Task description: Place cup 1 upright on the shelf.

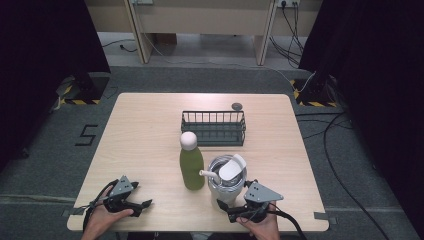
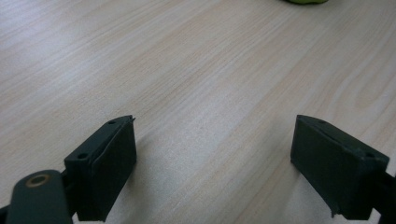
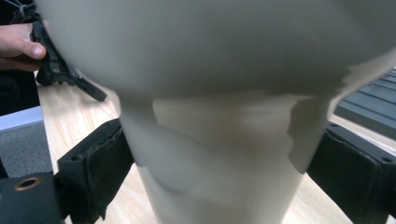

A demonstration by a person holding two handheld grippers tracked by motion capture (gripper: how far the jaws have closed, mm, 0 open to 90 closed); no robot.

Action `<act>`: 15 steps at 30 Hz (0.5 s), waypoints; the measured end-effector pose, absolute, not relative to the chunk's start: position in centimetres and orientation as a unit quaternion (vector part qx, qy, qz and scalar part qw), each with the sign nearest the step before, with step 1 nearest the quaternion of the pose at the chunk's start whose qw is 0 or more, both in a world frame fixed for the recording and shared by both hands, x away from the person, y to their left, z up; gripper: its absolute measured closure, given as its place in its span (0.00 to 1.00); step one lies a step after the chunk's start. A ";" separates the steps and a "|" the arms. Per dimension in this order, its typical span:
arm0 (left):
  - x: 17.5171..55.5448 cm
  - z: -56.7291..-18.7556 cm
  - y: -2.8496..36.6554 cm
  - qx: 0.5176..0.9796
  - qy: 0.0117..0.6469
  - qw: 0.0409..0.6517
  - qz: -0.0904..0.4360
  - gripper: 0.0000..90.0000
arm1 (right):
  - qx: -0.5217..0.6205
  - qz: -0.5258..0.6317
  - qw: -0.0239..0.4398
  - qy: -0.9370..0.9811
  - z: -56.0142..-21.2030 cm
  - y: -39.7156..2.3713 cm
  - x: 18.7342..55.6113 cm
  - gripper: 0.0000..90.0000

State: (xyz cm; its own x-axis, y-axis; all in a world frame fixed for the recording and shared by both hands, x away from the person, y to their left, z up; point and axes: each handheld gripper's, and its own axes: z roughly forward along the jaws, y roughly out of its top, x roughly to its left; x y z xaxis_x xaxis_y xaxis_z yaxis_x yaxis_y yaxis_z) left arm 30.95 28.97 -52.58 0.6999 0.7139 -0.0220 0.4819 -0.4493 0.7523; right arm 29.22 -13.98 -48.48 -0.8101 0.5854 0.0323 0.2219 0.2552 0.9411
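Note:
A cream tumbler (image 1: 226, 176) with a lid and a straw stands near the table's front edge, right of a green bottle (image 1: 191, 167) with a white cap. My right gripper (image 1: 225, 210) lies low at the tumbler's base. In the right gripper view the tumbler's narrow lower body (image 3: 219, 154) is blurred and sits between the jaws of the right gripper (image 3: 219, 182). The pads lie close on both sides and I see no firm squeeze. My left gripper (image 1: 145, 204) rests at the front left, open over bare wood (image 2: 215, 163), with the bottle's green edge (image 2: 306, 1) far ahead.
A black wire basket (image 1: 214, 127) stands behind the bottle in the middle of the wooden table (image 1: 150, 125). A small dark disc (image 1: 236, 106) lies beyond it. The other hand with its gripper (image 3: 60, 70) shows past the tumbler. Cables run over the floor at the right.

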 end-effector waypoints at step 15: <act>31.0 -52.6 29.0 0.838 0.357 0.385 0.151 0.15 | 0.243 0.583 0.178 0.755 -49.5 -12.9 30.2 0.10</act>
